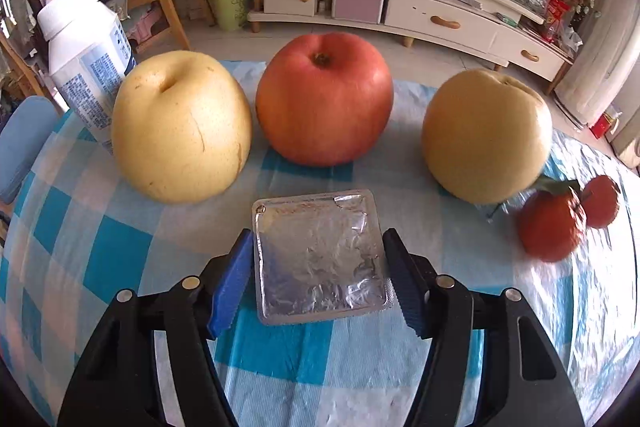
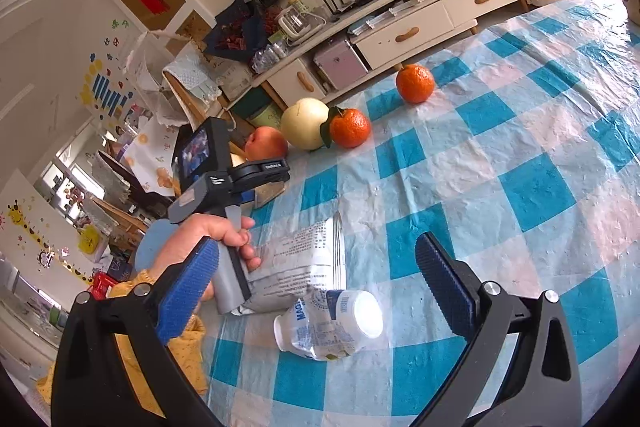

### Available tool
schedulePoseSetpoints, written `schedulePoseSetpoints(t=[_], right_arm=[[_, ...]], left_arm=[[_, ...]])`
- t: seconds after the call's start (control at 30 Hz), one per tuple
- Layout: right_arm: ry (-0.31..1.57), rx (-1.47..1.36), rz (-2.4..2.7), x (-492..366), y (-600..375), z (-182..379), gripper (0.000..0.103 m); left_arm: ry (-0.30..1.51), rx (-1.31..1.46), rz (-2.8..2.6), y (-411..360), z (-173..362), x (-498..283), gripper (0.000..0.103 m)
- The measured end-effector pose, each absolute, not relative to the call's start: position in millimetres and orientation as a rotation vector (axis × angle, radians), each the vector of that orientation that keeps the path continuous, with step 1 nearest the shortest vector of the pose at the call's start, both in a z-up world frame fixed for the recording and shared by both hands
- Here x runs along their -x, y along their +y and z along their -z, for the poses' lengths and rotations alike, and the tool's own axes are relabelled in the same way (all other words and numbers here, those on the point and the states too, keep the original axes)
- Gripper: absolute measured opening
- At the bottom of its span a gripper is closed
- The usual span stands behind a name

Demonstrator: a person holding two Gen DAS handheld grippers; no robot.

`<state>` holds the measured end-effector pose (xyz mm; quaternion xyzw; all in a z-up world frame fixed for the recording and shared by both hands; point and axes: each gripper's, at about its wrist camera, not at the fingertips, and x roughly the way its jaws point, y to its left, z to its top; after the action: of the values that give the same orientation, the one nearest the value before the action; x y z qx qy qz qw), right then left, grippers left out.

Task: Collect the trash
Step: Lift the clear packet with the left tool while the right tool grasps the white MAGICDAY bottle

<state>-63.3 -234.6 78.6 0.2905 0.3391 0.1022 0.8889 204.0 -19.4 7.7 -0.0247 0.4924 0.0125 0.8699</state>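
A square silver foil blister pack lies flat on the blue-and-white checked tablecloth. My left gripper straddles it, and both blue pads touch its left and right edges. In the right wrist view my right gripper stands open above the table with nothing between its fingers. Just beyond it lie a crushed white plastic bottle on its side and a crumpled white printed wrapper. A person's hand holds the left gripper's handle at the left.
Behind the foil pack stand a yellow pear, a red apple and another pear, with two mandarins to the right. An upright white bottle stands at the far left. The table edge runs behind the fruit.
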Motion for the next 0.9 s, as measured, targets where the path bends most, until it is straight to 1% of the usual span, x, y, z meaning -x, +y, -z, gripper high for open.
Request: schedulePoseSetpoints(t=[0.27,0.4,0.53,0.7,0.9], right_arm=[[0.915,-0.524,-0.193,48.6,-216.9,-45.6,0.099],[0.941,-0.442,-0.254,48.3,-196.8,-43.9,0.099],[0.979,-0.306,-0.29,47.2,-167.6,-37.7,0.099],[0.978,-0.133,-0.272,50.0,-142.0,-33.5,0.099],[0.988,-0.037,-0.252,48.0,-131.4,-25.1,0.099]], left_arm=[[1.03,0.092,0.027,4.5,-10.3,-163.2,0.065],[1.004,0.109,0.052,19.7,-23.1,-142.2,0.065],[0.973,0.108,0.076,32.6,-40.1,-121.9,0.065],[0.928,0.097,0.103,47.2,-64.3,-87.4,0.065],[0.906,0.118,0.128,71.6,-76.7,-45.8,0.065]])
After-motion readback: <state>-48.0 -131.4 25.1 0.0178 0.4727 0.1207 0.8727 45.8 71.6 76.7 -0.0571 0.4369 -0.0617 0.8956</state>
